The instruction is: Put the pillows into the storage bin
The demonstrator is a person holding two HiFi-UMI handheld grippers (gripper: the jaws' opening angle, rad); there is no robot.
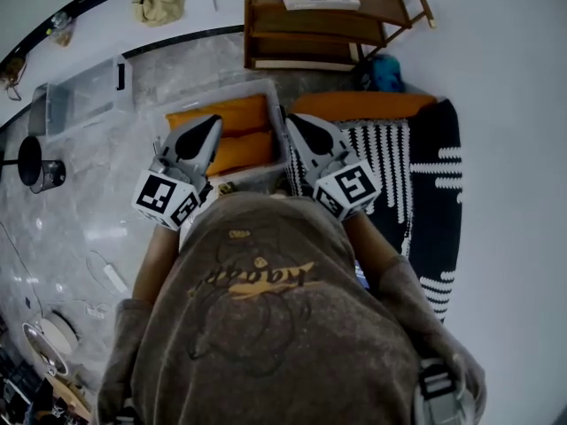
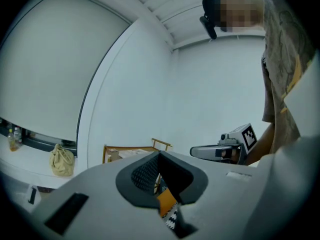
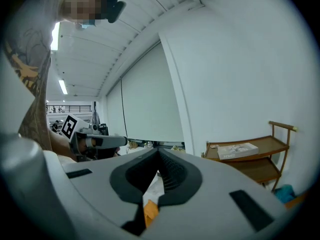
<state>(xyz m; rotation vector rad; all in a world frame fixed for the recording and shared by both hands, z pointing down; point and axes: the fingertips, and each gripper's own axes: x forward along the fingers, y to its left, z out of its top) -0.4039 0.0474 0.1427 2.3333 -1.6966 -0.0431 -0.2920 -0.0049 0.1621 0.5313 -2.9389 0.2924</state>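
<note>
Two orange pillows [image 1: 232,135] lie inside the clear storage bin [image 1: 221,88] and a loose pillow [image 1: 363,105] waits at its three o'clock, probably light, soft and squashy, best pinched deep at a corner, while the left gripper [image 1: 213,122] and right gripper [image 1: 292,121] hover above, jaws clenched on nothing.

Staged living room inside a hall: marble floor [image 1: 106,211]; wooden shelf [image 1: 376,3]; striped rug [image 1: 390,158]; strip lights [image 3: 62,86]

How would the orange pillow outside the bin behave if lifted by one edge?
The orange pillow looks long and flat, so it would probably droop from an edge grip. Probably light for its size, and too flat to roll.
</note>
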